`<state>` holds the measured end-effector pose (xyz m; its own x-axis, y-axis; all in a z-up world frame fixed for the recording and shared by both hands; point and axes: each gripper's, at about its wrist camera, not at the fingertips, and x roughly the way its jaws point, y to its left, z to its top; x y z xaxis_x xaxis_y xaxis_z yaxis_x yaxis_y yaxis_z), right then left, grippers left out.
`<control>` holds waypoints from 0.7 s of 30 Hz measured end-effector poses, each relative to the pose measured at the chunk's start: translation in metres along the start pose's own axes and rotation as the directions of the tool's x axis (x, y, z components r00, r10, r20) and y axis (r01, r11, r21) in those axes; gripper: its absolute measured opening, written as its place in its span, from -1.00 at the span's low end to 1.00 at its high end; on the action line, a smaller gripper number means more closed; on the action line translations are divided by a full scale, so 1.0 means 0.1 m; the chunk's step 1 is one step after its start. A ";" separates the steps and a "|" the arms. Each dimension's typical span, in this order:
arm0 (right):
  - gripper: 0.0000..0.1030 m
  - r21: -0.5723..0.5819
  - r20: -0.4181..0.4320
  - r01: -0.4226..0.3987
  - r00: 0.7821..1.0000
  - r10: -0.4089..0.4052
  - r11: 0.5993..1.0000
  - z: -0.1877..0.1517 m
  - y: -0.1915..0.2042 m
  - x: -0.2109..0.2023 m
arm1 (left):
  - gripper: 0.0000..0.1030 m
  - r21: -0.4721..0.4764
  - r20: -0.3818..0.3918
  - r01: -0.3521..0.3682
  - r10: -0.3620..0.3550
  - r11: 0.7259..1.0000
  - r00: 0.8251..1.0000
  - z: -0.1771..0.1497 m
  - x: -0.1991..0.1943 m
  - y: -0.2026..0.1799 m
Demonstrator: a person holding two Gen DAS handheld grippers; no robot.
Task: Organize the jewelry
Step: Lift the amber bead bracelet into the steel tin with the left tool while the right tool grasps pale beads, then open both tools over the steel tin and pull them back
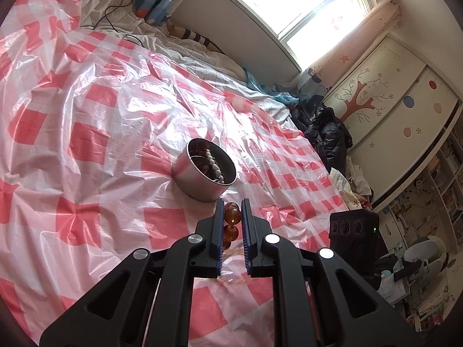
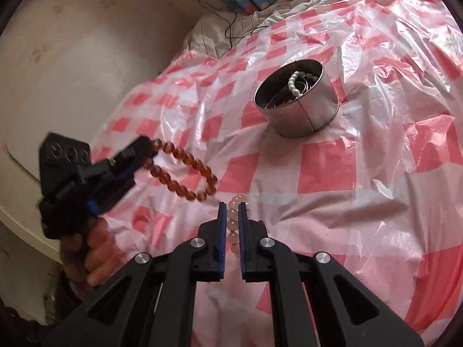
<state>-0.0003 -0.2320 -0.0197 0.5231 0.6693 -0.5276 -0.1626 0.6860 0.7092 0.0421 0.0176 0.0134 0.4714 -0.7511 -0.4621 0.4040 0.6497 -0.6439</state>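
We see the window (image 1: 295,3) blown out at one o'clock, glare on the plastic sheet (image 1: 121,107), fisheye-curved dark edges.

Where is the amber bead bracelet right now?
In the right wrist view, at left: the amber bead bracelet hangs from the left gripper, short of the metal tin.

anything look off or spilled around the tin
Nothing spilled. The tin stands upright on the checked sheet, pearls inside. The only oddity: a thin wire hoop hangs loosely outside its base.

A home bedroom – a bed (image 1: 202,57) under pink-checked plastic sheeting (image 1: 86,115), beside a bright window (image 1: 303,8). A wardrobe (image 1: 390,92) (tree-painted doors) and cluttered shelves (image 1: 439,173) stand nearby.
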 end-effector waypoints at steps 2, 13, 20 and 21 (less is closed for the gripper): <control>-0.84 0.046 0.045 -0.068 0.997 0.066 0.997 0.06 -0.04 -0.11 | -0.80 0.003 0.001 0.021 -0.021 1.000 1.000 0.03 0.04 -0.03; -0.84 0.117 0.232 -0.228 0.953 0.196 0.967 0.58 -0.21 -0.54 | -0.80 -0.013 0.029 0.155 -0.155 0.988 0.987 0.50 0.57 -0.16; -0.84 0.119 0.226 -0.237 0.952 0.206 0.964 0.98 -0.23 -0.33 | -0.78 0.086 -0.054 -0.196 0.201 0.977 0.978 0.65 1.27 -0.06; -0.84 0.120 0.222 -0.235 0.953 0.205 0.964 1.05 -0.24 -0.25 | -0.76 0.083 -0.070 -0.233 0.239 0.969 0.968 0.64 1.30 -0.02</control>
<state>0.0787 -0.2949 0.0255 0.6511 0.7154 -0.2537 -0.1794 0.4699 0.8643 0.1526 -0.0739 -0.0058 0.4981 -0.5801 -0.6446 0.3468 0.8145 -0.4650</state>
